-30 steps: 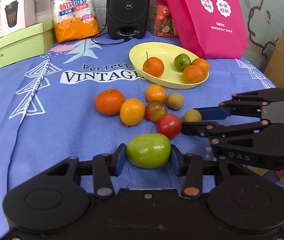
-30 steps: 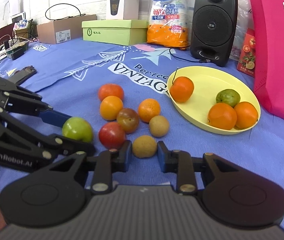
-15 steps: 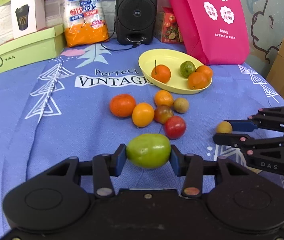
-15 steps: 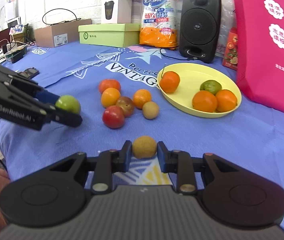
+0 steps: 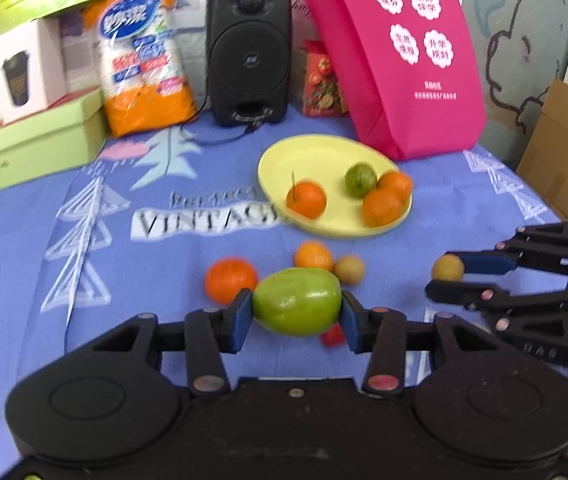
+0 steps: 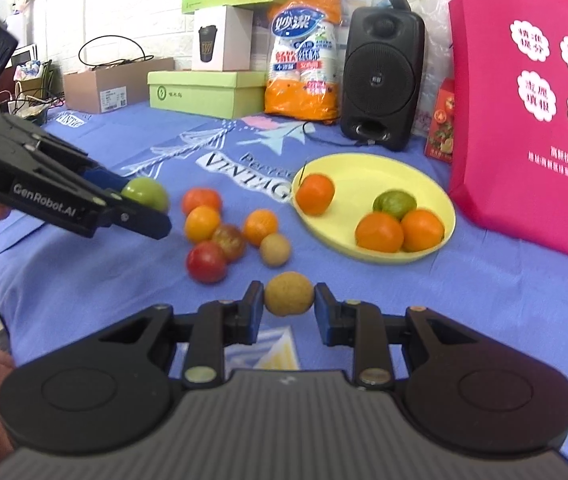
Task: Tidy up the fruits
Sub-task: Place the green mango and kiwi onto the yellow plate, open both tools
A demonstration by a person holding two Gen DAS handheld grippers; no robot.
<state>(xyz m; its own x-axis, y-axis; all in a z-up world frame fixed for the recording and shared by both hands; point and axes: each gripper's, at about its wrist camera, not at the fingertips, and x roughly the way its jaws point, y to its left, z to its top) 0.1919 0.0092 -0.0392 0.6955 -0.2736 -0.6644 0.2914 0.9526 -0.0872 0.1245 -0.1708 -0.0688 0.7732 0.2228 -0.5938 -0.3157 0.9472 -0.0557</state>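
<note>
Left gripper (image 5: 296,312): you are clamping the big green fruit (image 5: 296,301) between both pads, low in the middle of the left wrist view, clear of the blue cloth (image 5: 124,264).
Loose pile: an orange (image 6: 201,223), a red fruit (image 6: 206,261) and a few more are lying on the cloth at centre left of the right wrist view, still waiting.
Right gripper (image 6: 288,304): you are pinching the small brown fruit (image 6: 288,294), low centre of that view, its jaws nearly closed on it.
Yellow plate (image 6: 379,168): sitting right of centre, already carrying three oranges and a green one.
Step in hand: you are carrying two fruits at once, by my reading toward the plate.
Next move: you are needing to bring each fruit over a bare patch of the plate, low, before letting go, so nothing rolls out.
</note>
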